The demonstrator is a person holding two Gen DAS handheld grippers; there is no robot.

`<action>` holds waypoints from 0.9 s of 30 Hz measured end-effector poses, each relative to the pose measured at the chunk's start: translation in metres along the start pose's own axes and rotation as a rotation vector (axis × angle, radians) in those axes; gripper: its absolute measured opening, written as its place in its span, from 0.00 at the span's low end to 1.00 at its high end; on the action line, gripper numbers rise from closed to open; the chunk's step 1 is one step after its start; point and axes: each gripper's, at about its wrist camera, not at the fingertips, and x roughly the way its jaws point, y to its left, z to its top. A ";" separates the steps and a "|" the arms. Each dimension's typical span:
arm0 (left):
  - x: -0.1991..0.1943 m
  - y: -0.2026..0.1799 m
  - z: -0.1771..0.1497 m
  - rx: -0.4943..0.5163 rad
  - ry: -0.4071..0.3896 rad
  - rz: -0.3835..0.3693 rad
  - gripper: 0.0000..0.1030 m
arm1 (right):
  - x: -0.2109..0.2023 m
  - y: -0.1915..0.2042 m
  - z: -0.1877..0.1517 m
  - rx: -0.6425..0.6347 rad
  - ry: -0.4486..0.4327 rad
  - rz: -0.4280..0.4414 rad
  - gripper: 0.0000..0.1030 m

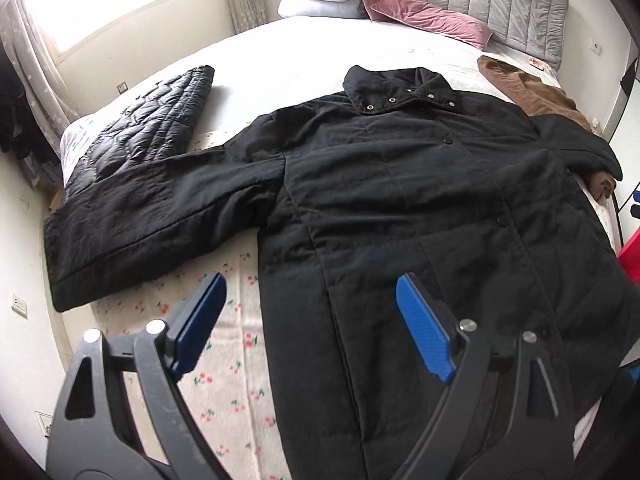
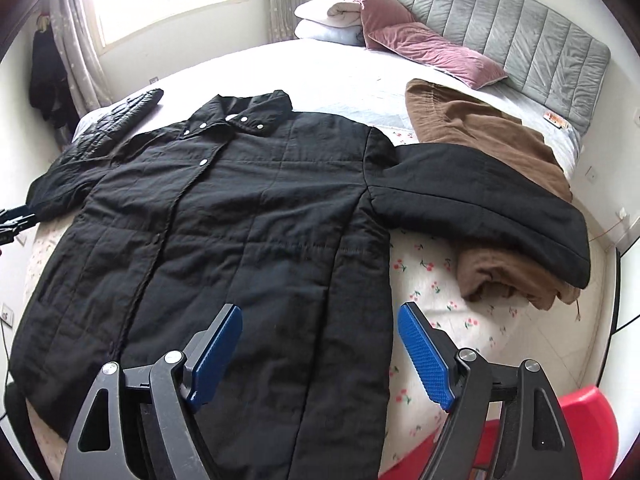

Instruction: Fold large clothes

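Broadly, a bed (image 1: 320,52) fills both views, covered by a white sheet with a cherry-print blanket (image 2: 432,280) over its near part and a grey padded headboard (image 2: 520,32) at the far end. Spread flat on it, front side up, lies a long black coat (image 1: 400,200): its long axis runs from the hem at the near edge of the bed to the stand-up collar (image 1: 400,88) pointing far, toward the headboard. Snap buttons run down the closed front. Both sleeves stick out sideways; the left sleeve (image 1: 152,216) reaches to the left edge of the bed, and the right sleeve (image 2: 492,212) lies across a brown garment (image 2: 488,136) bunched on the right side. A black quilted garment (image 1: 160,120) lies beyond the left sleeve, near the far-left corner. Pink cushions (image 2: 424,48) and folded white bedding (image 2: 332,20) are stacked against the headboard. A red object (image 2: 580,432) shows below the bed at the near right; what it is I cannot tell.

The left claw (image 1: 312,328) is released, its blue pads spread wide, hanging above the coat's lower left edge, with one pad over the blanket and the other over black fabric; nothing is between them. The right claw (image 2: 320,356) is likewise released and empty, wide apart above the coat's lower right edge, left pad over the coat and right pad over the blanket.
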 end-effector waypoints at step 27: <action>-0.058 -0.202 -0.196 0.493 0.082 -0.475 0.91 | -0.042 0.154 -0.208 -0.313 0.098 0.269 0.83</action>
